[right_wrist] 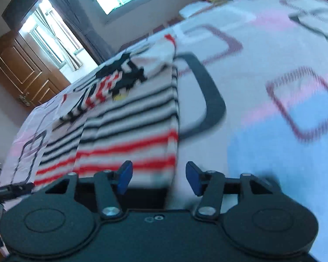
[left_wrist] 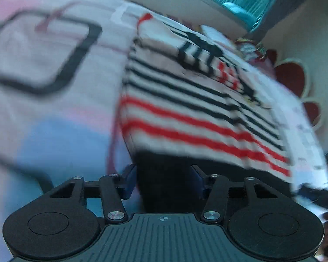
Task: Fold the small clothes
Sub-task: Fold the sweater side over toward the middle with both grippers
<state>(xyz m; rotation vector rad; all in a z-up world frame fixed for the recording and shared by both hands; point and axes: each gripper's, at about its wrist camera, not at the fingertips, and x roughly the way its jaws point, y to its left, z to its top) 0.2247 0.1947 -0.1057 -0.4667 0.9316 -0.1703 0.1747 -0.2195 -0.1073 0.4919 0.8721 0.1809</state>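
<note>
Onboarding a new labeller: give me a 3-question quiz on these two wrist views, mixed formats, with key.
1. True or false: the striped garment lies on a patterned bedsheet.
2. Which stripes run nearest the garment's hem, closest to the right gripper? A) red B) black C) green
3. Fill in: in the left wrist view, the left gripper shows a clear ___ between its blue pads, which press on nothing.

Key: 1 true; 2 A; 3 gap
</note>
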